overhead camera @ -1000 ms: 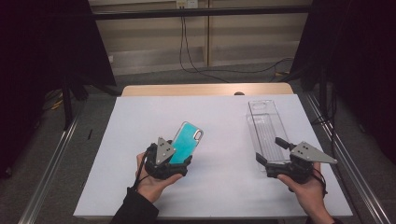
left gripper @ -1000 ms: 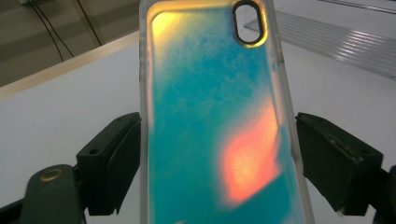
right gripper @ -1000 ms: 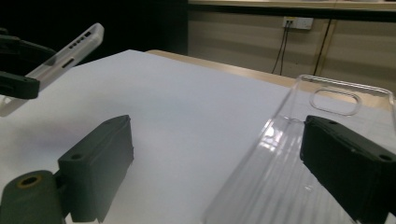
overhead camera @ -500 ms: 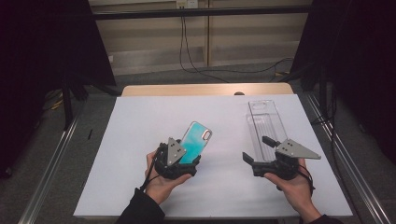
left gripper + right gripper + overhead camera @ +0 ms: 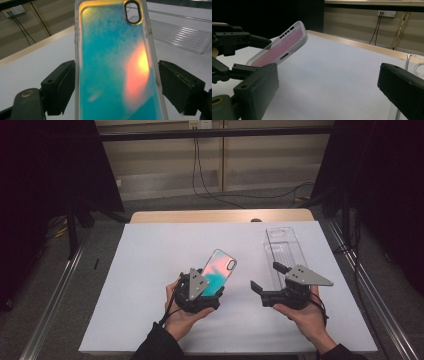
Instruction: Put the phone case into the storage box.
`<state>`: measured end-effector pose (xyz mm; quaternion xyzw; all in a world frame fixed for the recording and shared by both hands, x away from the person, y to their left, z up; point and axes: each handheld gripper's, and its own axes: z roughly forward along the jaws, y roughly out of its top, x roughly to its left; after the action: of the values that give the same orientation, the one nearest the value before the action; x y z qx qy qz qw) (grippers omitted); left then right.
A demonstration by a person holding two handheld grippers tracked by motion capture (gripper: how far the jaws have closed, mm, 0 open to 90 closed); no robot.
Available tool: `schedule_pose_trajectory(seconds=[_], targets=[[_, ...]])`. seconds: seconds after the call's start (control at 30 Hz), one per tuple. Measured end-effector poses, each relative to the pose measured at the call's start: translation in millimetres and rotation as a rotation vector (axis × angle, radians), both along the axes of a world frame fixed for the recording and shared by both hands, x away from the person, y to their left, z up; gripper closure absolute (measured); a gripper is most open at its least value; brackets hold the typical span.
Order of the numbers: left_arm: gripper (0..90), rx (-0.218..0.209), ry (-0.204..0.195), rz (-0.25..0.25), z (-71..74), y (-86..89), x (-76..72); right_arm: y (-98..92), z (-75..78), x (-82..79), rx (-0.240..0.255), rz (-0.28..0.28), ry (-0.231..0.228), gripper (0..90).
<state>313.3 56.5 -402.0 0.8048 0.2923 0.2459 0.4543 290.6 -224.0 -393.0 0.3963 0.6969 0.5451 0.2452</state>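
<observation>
A phone case (image 5: pixel 220 269) with a teal and orange sheen and a clear rim is held tilted above the white table. My left gripper (image 5: pixel 212 287) is shut on its lower half; in the left gripper view the case (image 5: pixel 115 70) stands between the two black jaws, camera cutout at the top. My right gripper (image 5: pixel 266 276) is open and empty, a short way to the right, with its jaws pointing left at the case. In the right gripper view the case (image 5: pixel 279 47) slants up at the left, held by the left gripper (image 5: pixel 237 50).
A clear plastic box (image 5: pixel 282 250) lies lengthwise on the white table (image 5: pixel 150 260) at the right, just behind my right gripper; it also shows as the clear box (image 5: pixel 180 32). A wooden edge (image 5: pixel 210 216) runs along the table's far side. Metal rails flank the table.
My left gripper has carried the phone case rightward and a little up. My right gripper has moved left toward it, turning its open jaws to the left.
</observation>
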Motion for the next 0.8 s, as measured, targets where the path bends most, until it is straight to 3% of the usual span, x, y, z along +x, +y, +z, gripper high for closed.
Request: schedule_pose_trajectory(seconds=[0.2,0.43,0.6,0.8], targets=[[17.1,0.009,0.003,-0.013,-3.1,-6.3,-0.2,0.1,-0.9,4.8,0.007,0.022,0.022,7.7],[17.1,0.017,-0.028,-0.004,-4.1,-10.7,-7.1,-6.1,1.3,7.7,0.016,0.027,0.037,13.2],[17.1,0.027,-0.038,0.02,-5.1,-9.3,-3.4,-7.1,5.8,13.1,0.011,0.023,0.088,14.0],[17.1,0.032,-0.048,0.029,-8.2,-12.5,3.6,-1.9,6.6,20.3,-0.017,0.017,0.089,17.6]])
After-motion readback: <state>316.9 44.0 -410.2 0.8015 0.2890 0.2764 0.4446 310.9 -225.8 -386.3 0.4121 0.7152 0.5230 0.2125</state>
